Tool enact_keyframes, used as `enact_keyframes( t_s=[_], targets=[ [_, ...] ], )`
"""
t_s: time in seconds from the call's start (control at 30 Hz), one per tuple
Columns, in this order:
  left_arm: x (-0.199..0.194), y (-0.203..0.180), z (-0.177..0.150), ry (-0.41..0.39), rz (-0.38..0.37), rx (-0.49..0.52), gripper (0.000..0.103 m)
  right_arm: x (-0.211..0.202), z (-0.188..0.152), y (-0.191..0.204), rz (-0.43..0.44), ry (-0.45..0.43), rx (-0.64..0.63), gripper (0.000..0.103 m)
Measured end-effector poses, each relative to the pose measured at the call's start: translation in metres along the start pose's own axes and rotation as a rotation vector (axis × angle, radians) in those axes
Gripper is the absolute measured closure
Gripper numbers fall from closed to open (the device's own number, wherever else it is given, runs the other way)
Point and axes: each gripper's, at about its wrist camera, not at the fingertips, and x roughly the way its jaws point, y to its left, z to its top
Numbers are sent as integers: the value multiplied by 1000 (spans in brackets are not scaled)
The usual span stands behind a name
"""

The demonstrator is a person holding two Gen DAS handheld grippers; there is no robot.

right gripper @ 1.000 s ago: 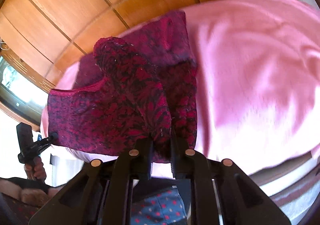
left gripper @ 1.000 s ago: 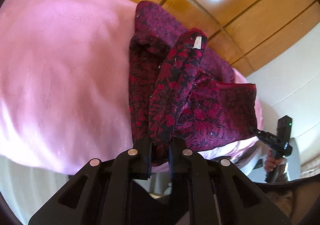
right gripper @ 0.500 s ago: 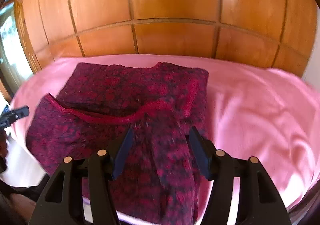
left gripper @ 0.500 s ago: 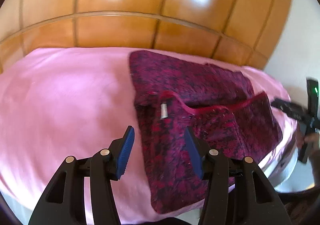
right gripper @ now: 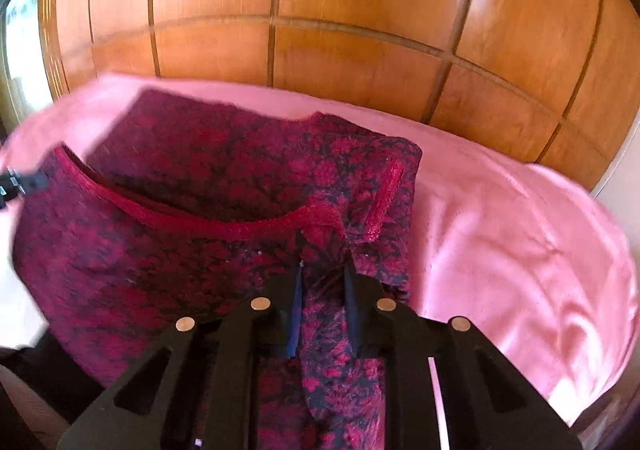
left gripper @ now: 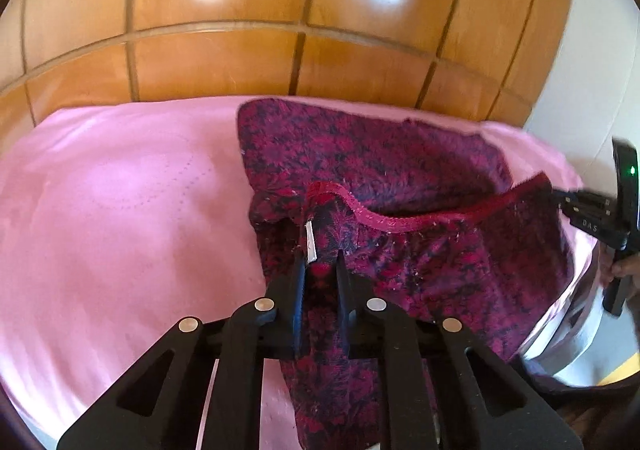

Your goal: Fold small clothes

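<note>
A dark red and black patterned garment (left gripper: 400,178) with a red trimmed neckline lies on a pink sheet (left gripper: 120,218). It also shows in the right wrist view (right gripper: 200,178). My left gripper (left gripper: 322,262) is shut on a bunched fold of the garment near its white label (left gripper: 310,246). My right gripper (right gripper: 324,262) is shut on a bunched fold of the garment below the red trim (right gripper: 224,226). The right gripper also shows at the far right of the left wrist view (left gripper: 592,218), at the garment's other end.
The pink sheet (right gripper: 500,234) covers a bed that runs up to a wooden panelled wall (left gripper: 300,30). A white wall (left gripper: 592,62) stands at the right. The bed's near edge drops off below the grippers.
Half a second ago both grippers were open above the flat garment. Now both have closed on folds of it. One second ago both held it lifted.
</note>
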Motion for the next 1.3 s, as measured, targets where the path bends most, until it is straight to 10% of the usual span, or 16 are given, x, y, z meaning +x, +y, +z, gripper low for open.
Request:
enact_keyframes(
  t_s=[0.27, 0.63, 1.3],
  targets=[
    [-35, 9, 23, -133, -69, -91, 91, -30, 32, -35, 134, -96, 203, 86],
    [9, 7, 108, -222, 50, -80, 91, 15, 113, -56, 75, -191, 308, 86],
    [174, 49, 141, 95, 227, -196, 89, 187, 138, -85, -68, 93, 383, 80]
  ],
)
